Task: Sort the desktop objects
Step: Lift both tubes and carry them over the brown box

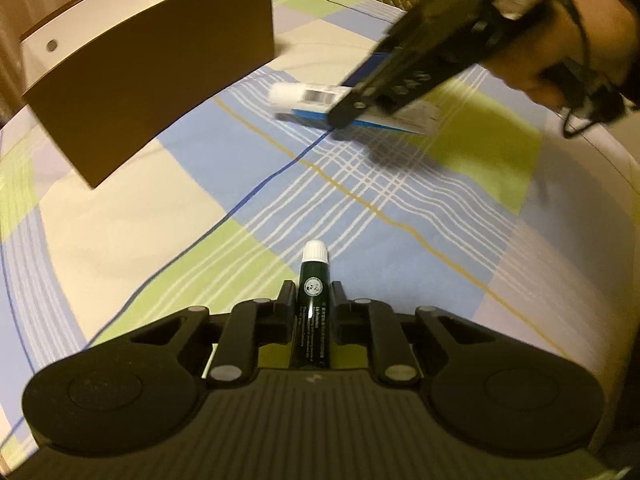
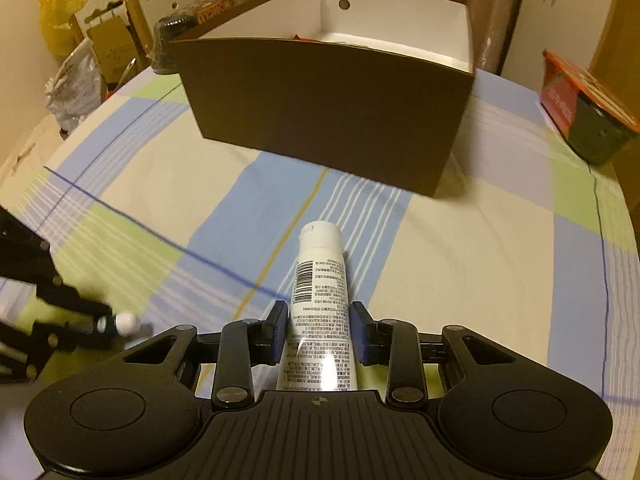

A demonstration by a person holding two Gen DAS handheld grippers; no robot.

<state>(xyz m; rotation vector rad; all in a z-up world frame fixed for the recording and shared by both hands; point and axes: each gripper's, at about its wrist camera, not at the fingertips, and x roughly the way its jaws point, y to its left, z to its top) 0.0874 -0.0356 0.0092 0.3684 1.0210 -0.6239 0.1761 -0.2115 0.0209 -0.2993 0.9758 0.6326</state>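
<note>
Both tools loaded, brown box (image 2: 328, 116) straight ahead

Right tool (image 2: 320, 332) pinches the white tube (image 2: 320, 292), left tool (image 1: 312, 300) the dark lip-balm stick (image 1: 313, 300); both point lengthwise at the box across the counter (image 2: 500, 240), the right nearer.

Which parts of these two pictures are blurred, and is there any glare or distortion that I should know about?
Left wrist view: the right tongs and the hand are smeared by motion; the dark green tube is sharp. Right wrist view: the left tongs are blurred, and glare streaks the white tube. Both views: warm dim light, and fisheye bending that curves the brown box.
</note>
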